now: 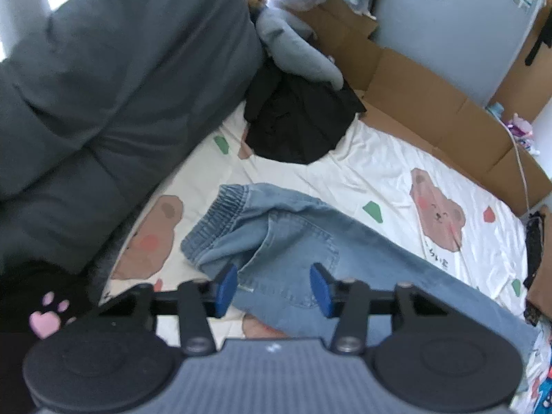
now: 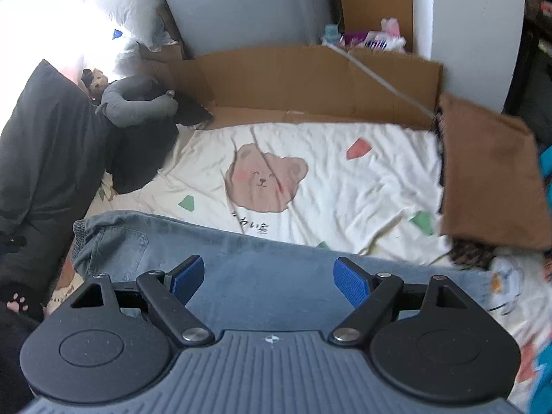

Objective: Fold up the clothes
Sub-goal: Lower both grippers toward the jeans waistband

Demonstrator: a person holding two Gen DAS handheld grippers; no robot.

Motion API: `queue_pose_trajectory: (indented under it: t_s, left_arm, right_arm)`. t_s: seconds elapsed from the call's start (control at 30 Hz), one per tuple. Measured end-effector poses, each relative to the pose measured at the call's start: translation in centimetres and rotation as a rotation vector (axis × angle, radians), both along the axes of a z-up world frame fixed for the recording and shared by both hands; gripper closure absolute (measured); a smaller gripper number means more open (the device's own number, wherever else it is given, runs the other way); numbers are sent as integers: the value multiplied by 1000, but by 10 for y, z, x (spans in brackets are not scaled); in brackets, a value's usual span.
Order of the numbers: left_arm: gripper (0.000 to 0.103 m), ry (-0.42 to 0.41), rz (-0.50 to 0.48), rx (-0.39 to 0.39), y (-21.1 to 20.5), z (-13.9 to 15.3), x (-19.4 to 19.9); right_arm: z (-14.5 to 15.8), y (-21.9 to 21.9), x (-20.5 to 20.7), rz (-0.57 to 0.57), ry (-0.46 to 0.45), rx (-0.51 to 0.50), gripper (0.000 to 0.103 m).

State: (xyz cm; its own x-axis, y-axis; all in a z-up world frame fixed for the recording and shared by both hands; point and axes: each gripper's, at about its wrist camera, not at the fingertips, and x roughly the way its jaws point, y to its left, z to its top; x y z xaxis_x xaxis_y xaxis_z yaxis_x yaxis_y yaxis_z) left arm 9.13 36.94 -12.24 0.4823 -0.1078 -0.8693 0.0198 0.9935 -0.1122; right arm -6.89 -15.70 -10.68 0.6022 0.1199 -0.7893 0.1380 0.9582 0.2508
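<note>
Jeans [image 1: 310, 241] lie spread across the bed [image 1: 379, 158], waistband toward the grey quilt [image 1: 103, 86] on one side and the legs running off toward the other, and both grippers hang low over them. Seen from the left wrist, the left gripper [image 1: 274, 288] has its blue fingers [image 1: 226, 288] partly drawn in, with denim near the back pocket lying between them; the pads do not look to be pressing on the cloth, so I read it as released and holding nothing. Seen from the right wrist, the right gripper [image 2: 267, 281] stands spread wide over the leg of the jeans [image 2: 262, 276], also with nothing gripped. The main risk, as I judge it, is a poor pinch: the left fingers sit over a rumpled fold by the pocket, so closing there could catch only the top layer, and a lift would then drag the jeans askew instead of turning them over cleanly. The right fingers are over flat denim with no edge between them, so they may slide off, or nip the bedsheet [image 2: 345, 179] underneath and pull it up too. A black garment [image 1: 296, 120] lies well apart, but the brown cloth [image 2: 490, 172] near the leg ends could get caught in a wide sweep.
</note>
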Motion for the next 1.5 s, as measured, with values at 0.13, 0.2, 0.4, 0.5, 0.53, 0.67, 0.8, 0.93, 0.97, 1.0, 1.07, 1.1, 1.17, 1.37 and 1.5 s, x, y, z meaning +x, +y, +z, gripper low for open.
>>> queue_pose_trajectory:
  t_s: [0.13, 0.2, 0.4, 0.5, 0.53, 0.67, 0.8, 0.93, 0.97, 1.0, 1.07, 1.1, 1.17, 1.37, 1.5]
  left_arm:
    - [69, 16, 12, -49, 0, -43, 22]
    - [71, 10, 12, -29, -1, -63, 32]
    - [78, 31, 60, -29, 8, -118, 67]
    - [78, 21, 64, -18, 12, -138, 86]
    - [78, 10, 69, -14, 13, -143, 91]
    - [80, 23, 110, -88, 25, -162, 116]
    - [80, 1, 101, -105, 28, -173, 136]
    - [81, 17, 87, -103, 28, -188, 159]
    - [81, 21, 78, -93, 27, -192, 164]
    - [81, 25, 71, -86, 26, -195, 169]
    - [81, 36, 59, -78, 23, -202, 177]
    - [81, 41, 53, -73, 23, -206, 180]
    - [81, 50, 44, -67, 23, -213, 186]
    - [83, 65, 4, -75, 25, -227, 204]
    - [85, 76, 8, -80, 21, -233, 216]
  right_arm:
    - [-41, 18, 14, 22, 25, 18, 17]
    - [-64, 26, 21, 33, 40, 12, 17]
    - [-131, 50, 36, 50, 144, 24, 17]
    - [-153, 60, 42, 59, 180, 37, 18]
    - [-160, 62, 45, 60, 189, 39, 18]
    - [-182, 72, 58, 63, 218, 44, 18]
    - [-199, 83, 70, 82, 235, 36, 18]
    - [-213, 91, 78, 94, 256, 15, 18]
    - [-216, 93, 78, 94, 260, 11, 18]
    - [-218, 95, 79, 98, 265, 10, 18]
    - [-222, 98, 78, 115, 274, 10, 18]
    - [-224, 99, 77, 123, 278, 9, 18]
    - [-229, 102, 77, 149, 290, -6, 18]
    - [-230, 94, 78, 234, 290, -171, 17]
    - [-230, 74, 75, 176, 304, -139, 17]
